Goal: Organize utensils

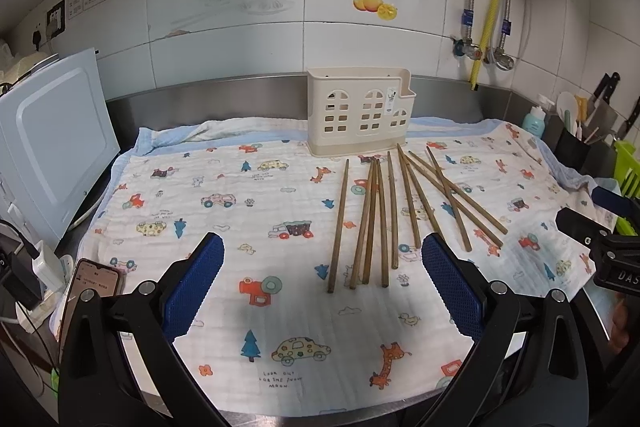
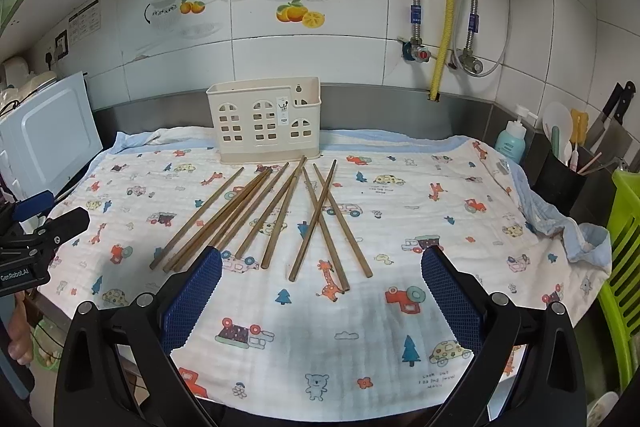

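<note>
We hold two tongs over a cloth (image 1: 224,227) with little cars and trees on it. Our left tongs (image 1: 322,287) are at the bottom of the left picture, spread wide apart with nothing in them. Our right tongs (image 2: 322,287) are at the bottom of the right picture, and they are spread wide and bare too.

The chopsticks (image 1: 380,219) lie loose on the cloth in the middle of each picture. Some lie side by side and touch. On the right side of the pile, a few cross over each other. The cream holder (image 1: 358,113) with little window holes stands upright behind them, near the top middle, just beside their far tips. We see nothing in it yet.

We think no stick is put away yet, so the first pick comes now. A good way is to pick one stick that lies alone, like the one at the left edge of the pile in the left picture. We should pinch it near its middle so it does not tip. Then we stand it up and drop it gently into the holder. The crossed sticks may roll if we bump them.
</note>
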